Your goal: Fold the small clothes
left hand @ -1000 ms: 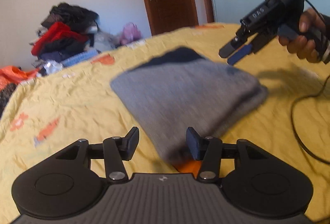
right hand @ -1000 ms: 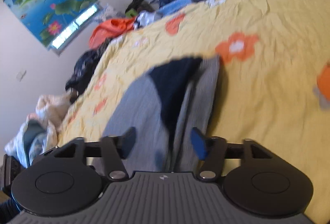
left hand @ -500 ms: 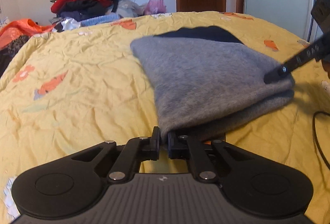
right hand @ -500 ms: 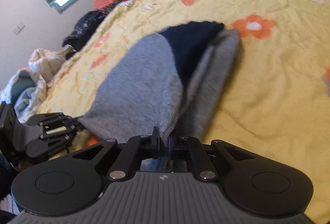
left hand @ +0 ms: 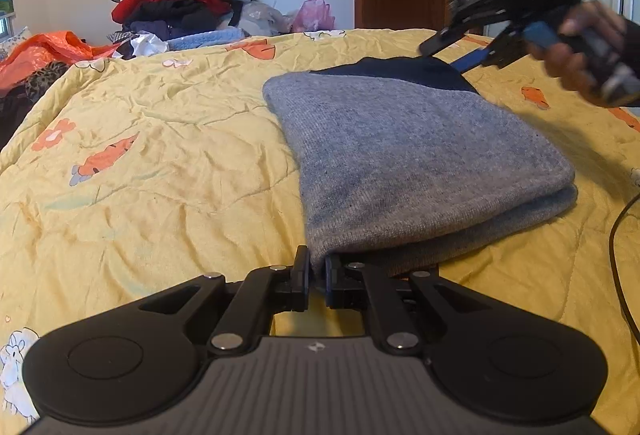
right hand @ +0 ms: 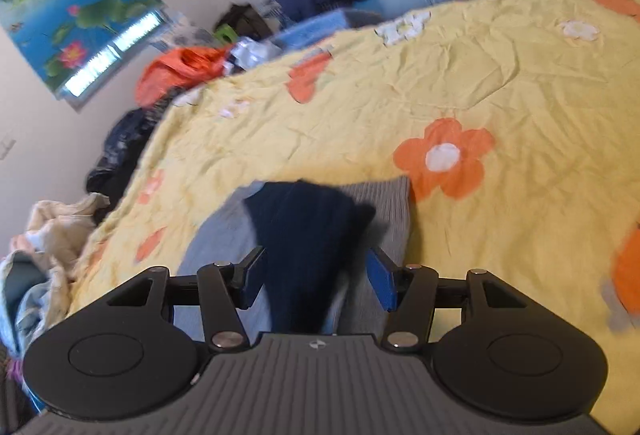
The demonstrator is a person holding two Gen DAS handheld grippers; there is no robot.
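Now mid-fold: left claw (left hand: pixel 317 277) clenched on near corner of the grey garment (left hand: pixel 420 163) lying folded on the bed (left hand: pixel 160 163). Right claw (right hand: pixel 316 281) just opened, nothing gripped, above the far end. Next: likely re-grip w/ right.

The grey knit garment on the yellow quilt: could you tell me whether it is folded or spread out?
Folded. The grey knit garment lies doubled over on the yellow quilt, two stacked layers showing along its rounded near-right edge, a dark navy part at its far end.
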